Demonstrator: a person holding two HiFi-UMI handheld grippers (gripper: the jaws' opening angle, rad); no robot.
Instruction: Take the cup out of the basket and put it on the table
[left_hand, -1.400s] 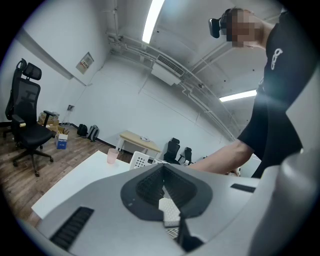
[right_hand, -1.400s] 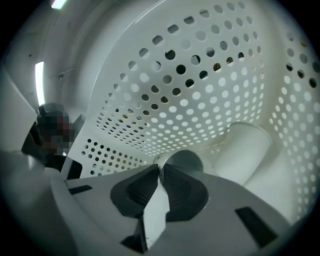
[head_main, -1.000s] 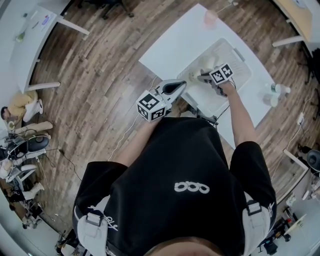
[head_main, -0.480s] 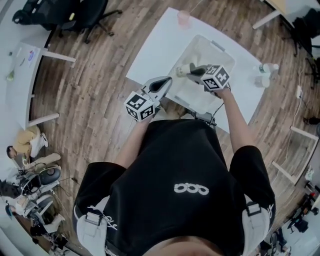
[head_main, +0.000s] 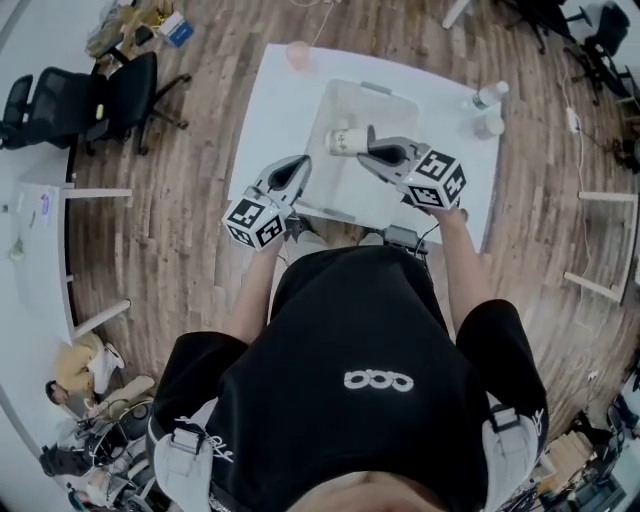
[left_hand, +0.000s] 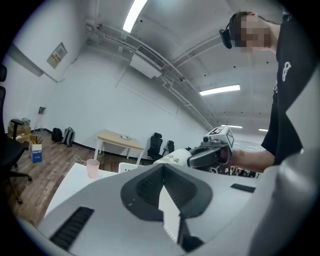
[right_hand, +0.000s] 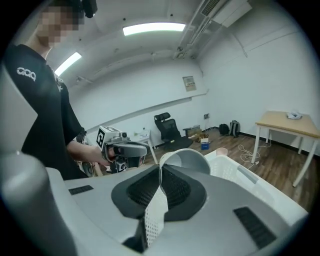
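Observation:
A pale paper cup (head_main: 346, 141) lies sideways in the air over the translucent basket (head_main: 322, 112), which stands on the white table (head_main: 278, 105). My right gripper (head_main: 368, 149) is shut on the cup's rim. In the right gripper view the cup (right_hand: 189, 161) sits with its wall pinched between the jaws, its mouth facing the camera, and the basket (right_hand: 239, 172) is below. My left gripper (head_main: 302, 163) hovers at the table's near edge, left of the basket, shut and empty. In the left gripper view its jaws meet with nothing between them, and the cup (left_hand: 173, 158) is seen beyond.
A pink cup (head_main: 299, 55) stands at the table's far edge. Two small bottles (head_main: 488, 96) stand at its right end. Black office chairs (head_main: 110, 90) are on the wooden floor to the left. A wooden desk (left_hand: 120, 142) stands further off.
The head view has swung round, so the table now sits at top centre. My right gripper has kept its hold on the cup and carries it over the basket. The left gripper stays shut.

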